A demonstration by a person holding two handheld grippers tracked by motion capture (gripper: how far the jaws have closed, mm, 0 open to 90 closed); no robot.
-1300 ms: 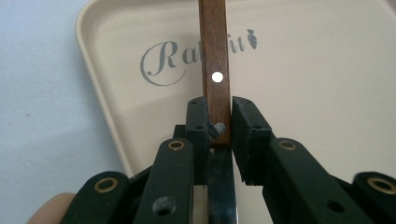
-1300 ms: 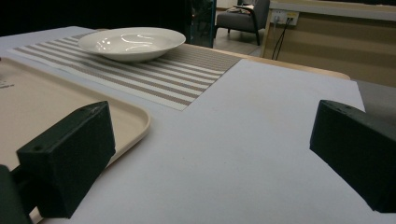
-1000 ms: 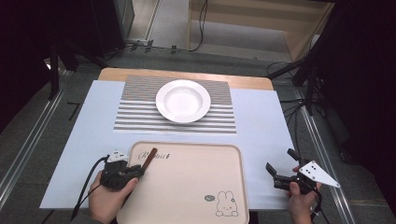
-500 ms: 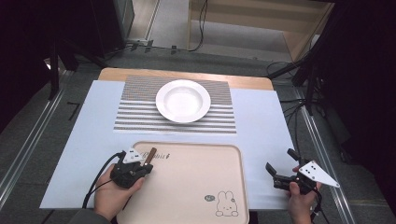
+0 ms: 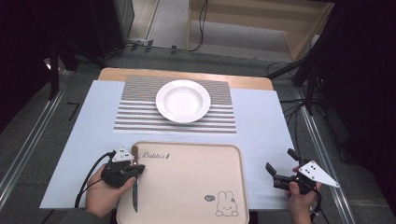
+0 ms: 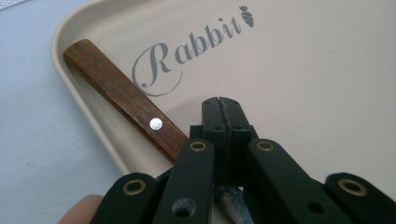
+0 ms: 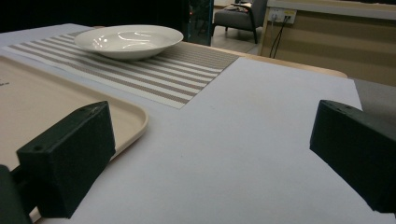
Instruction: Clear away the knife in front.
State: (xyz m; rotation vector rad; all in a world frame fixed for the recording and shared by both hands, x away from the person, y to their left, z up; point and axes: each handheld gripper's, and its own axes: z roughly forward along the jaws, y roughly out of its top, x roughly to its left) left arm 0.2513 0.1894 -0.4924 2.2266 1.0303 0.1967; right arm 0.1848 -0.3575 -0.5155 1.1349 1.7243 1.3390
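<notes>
A knife with a brown wooden handle [image 5: 134, 154] [image 6: 116, 93] lies inside the left rim of the beige rabbit tray [image 5: 187, 177] [image 6: 303, 70], its blade pointing to the near edge. My left gripper [image 5: 133, 170] [image 6: 222, 116] hovers over the knife where handle meets blade. Its jaws are shut, pads pressed together with nothing between them, and the knife passes underneath. My right gripper [image 5: 281, 161] [image 7: 210, 154] rests low over the pale blue sheet to the right of the tray, open and empty.
A white deep plate [image 5: 182, 100] [image 7: 128, 39] sits on a striped placemat [image 5: 140, 116] [image 7: 187, 70] beyond the tray. The pale blue sheet [image 5: 261, 121] covers the wooden table. Cables and dark stands surround the table on the floor.
The left jaws have closed. The knife, earlier angled at the gripper's tip, now lies straight along the tray's left rim. The left hand shifted slightly; the right hand stayed still.
</notes>
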